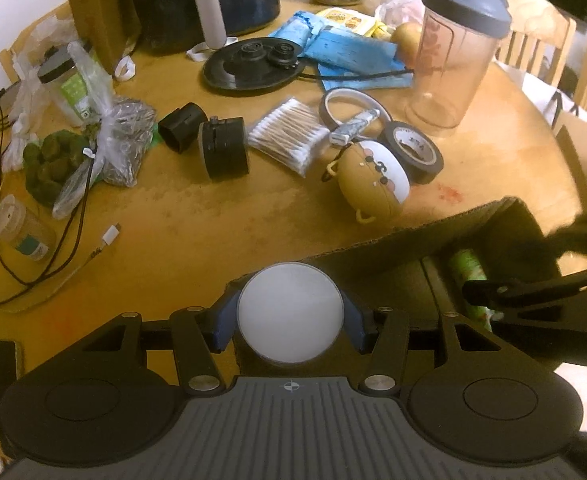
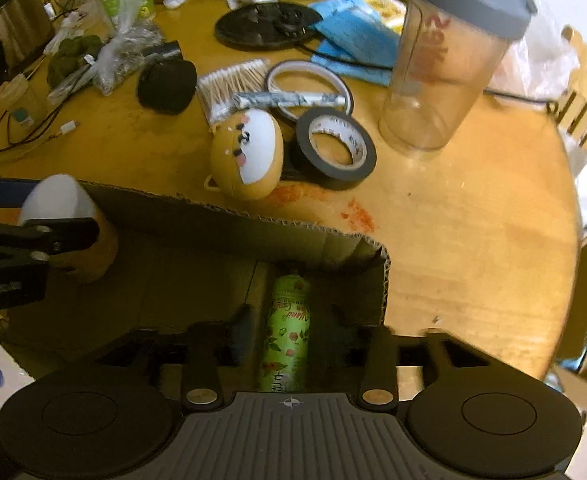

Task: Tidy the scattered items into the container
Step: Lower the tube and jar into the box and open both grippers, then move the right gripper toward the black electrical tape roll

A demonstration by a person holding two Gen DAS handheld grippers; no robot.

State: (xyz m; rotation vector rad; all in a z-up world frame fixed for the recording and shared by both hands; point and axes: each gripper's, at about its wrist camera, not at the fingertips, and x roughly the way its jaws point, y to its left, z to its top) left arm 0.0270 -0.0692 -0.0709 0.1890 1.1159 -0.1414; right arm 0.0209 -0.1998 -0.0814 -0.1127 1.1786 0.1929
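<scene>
Now the left fingers (image 1: 289,326) hold a white-capped bottle (image 1: 290,312) over the box (image 2: 229,216), the right fingers (image 2: 289,340) wide around the dropped can (image 2: 287,328); next, release.

Cardboard box (image 2: 221,216) open-topped; green can (image 2: 287,332) lies along its floor. Bare table (image 2: 473,240) right of box; clutter crowds beyond its far wall.

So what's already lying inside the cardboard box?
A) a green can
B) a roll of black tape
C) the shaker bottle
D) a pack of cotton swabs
A: a green can lies on the floor of the box, while the tape, swabs and shaker sit outside it on the table.
</scene>
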